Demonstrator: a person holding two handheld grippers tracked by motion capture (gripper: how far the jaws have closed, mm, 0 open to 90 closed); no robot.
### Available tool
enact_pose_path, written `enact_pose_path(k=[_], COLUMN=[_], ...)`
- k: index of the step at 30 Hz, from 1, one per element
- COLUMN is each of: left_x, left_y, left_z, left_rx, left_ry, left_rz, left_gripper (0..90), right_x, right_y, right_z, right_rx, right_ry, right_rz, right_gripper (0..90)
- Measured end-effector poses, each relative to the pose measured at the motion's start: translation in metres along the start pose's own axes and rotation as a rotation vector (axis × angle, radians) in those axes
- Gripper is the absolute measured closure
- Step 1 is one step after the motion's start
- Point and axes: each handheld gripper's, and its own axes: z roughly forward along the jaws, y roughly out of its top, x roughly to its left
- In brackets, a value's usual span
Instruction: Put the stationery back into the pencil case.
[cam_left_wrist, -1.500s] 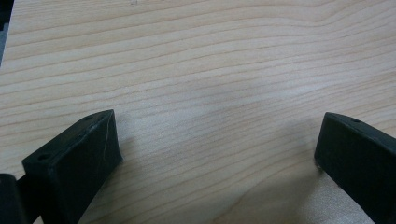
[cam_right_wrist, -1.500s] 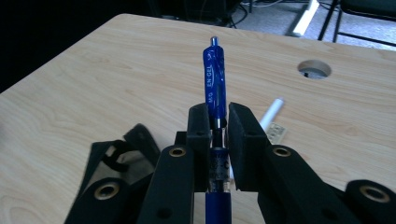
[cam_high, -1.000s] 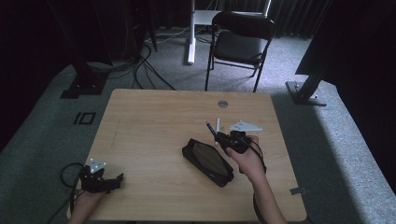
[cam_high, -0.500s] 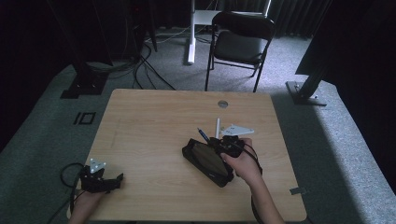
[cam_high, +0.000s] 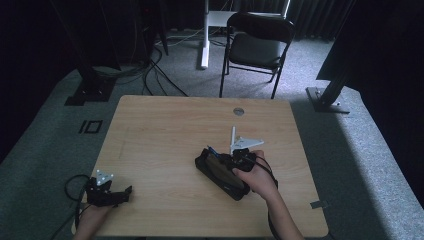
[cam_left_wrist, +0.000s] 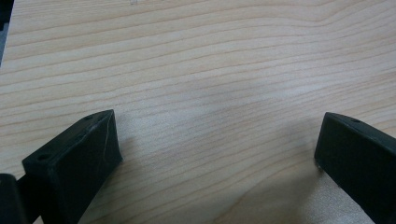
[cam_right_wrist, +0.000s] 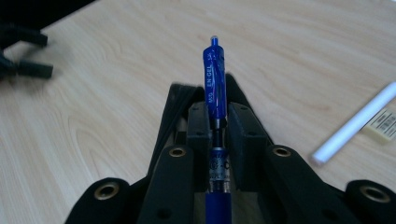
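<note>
Pencil case (cam_high: 220, 171), black, lies flat on wooden table (cam_high: 165, 135), right of centre, set diagonally. Largest item on the surface.

Right gripper (cam_right_wrist: 217, 128): positioned directly over the case in high view (cam_high: 235, 161), hand behind it. Jaws closed tight on a blue gel pen (cam_right_wrist: 214, 79); pen runs along the jaw line, clicker end sticking out past the tips, above the case.

Left gripper (cam_high: 107, 190): near front-left corner of table, well apart from case. Jaws wide, nothing btwn them, bare wood under them in left gripper view (cam_left_wrist: 217, 154).

White pen (cam_right_wrist: 355, 123): lies on table just right of the case, w/ a small pale eraser (cam_right_wrist: 383, 125) beside it.
</note>
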Motion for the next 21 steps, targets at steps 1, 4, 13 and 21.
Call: enact_pose_path(k=[1, 4, 13, 21], left_x=[0.000, 0.000, 0.000, 0.000], left_y=[0.000, 0.000, 0.000, 0.000], left_z=[0.000, 0.000, 0.000, 0.000], left_rx=[0.000, 0.000, 0.000, 0.000], left_ry=[0.000, 0.000, 0.000, 0.000], left_rz=[0.000, 0.000, 0.001, 0.001], left_gripper=[0.4, 0.3, 0.3, 0.4], right_x=[0.000, 0.002, 0.002, 0.004], right_y=[-0.001, -0.002, -0.005, -0.007], right_z=[0.001, 0.004, 0.014, 0.023], right_rx=[0.002, 0.024, 0.092, 0.142], right_ry=[-0.001, -0.001, 0.000, -0.021], right_rz=[-0.001, -0.015, -0.029, -0.029], right_gripper=[79.5, 79.5, 79.5, 79.5])
